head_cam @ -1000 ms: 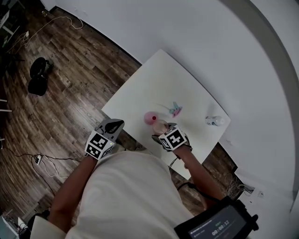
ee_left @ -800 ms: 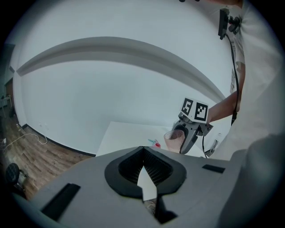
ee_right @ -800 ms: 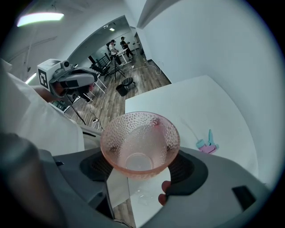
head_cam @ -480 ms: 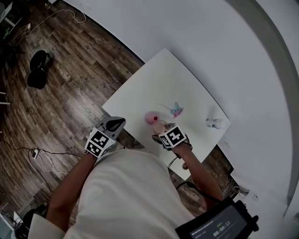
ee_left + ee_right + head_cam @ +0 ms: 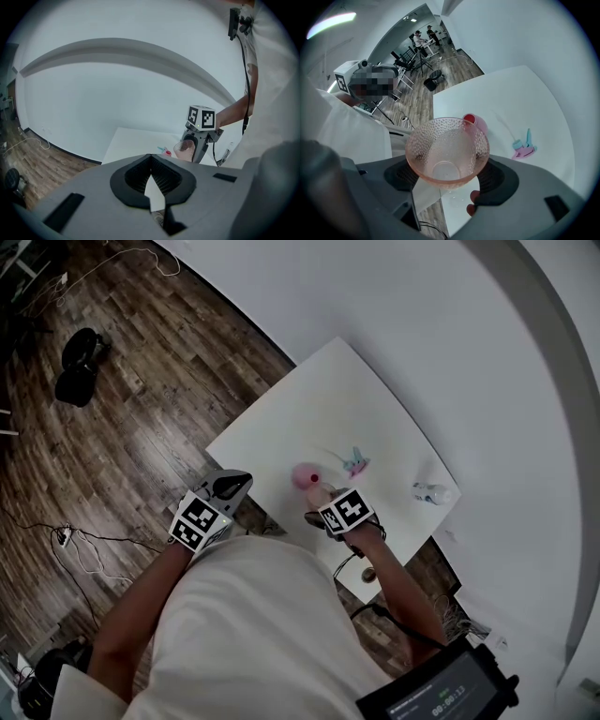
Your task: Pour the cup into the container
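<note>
A pink dimpled glass cup [image 5: 447, 150] sits between the jaws of my right gripper [image 5: 450, 174], which is shut on it. Its mouth faces the camera and it looks empty. Just beyond it stands the small pink container [image 5: 474, 121] with something red inside. In the head view the cup [image 5: 319, 495] and right gripper [image 5: 324, 504] hover beside the container [image 5: 305, 474], near the front edge of the white table [image 5: 328, 399]. My left gripper [image 5: 230, 487] hangs off the table's left corner, jaws shut and empty [image 5: 151, 161]. It looks across at the right gripper [image 5: 201, 118] and the cup [image 5: 186, 147].
A small pink and teal object [image 5: 354, 462] lies behind the container. A clear bottle [image 5: 431, 492] lies near the table's right edge. Left of the table is wooden floor with a black bag [image 5: 75, 362] and cables [image 5: 70, 545].
My right gripper has tipped a little with the cup, staying beside the pink container. The left gripper has held still.
</note>
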Available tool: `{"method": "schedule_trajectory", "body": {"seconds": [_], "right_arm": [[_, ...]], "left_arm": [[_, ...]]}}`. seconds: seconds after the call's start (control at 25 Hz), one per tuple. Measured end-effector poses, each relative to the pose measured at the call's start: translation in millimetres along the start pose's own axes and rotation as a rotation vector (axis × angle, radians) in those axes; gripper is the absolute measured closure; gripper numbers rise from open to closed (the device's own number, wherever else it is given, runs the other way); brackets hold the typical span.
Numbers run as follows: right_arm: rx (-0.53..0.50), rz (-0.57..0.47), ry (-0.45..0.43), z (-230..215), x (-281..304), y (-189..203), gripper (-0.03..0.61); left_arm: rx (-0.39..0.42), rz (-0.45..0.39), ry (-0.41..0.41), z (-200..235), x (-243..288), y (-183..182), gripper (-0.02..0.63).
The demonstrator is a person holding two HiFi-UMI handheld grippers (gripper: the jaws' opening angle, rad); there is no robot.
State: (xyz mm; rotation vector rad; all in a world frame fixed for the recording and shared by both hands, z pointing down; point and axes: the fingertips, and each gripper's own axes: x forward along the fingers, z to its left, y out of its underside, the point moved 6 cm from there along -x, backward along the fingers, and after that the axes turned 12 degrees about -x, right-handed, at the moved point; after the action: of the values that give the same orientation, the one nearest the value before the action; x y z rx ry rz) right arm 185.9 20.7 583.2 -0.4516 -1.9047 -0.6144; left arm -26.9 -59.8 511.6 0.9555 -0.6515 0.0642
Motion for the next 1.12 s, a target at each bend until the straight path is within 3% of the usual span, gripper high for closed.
{"method": "schedule_trajectory", "body": {"seconds": [1.12], "right_arm": [[0.033,0.097,-0.066,-5,7,-4,0.212]], "left_arm": [[-0.006,0.003,0.005,4,3,16,0.603]]}}
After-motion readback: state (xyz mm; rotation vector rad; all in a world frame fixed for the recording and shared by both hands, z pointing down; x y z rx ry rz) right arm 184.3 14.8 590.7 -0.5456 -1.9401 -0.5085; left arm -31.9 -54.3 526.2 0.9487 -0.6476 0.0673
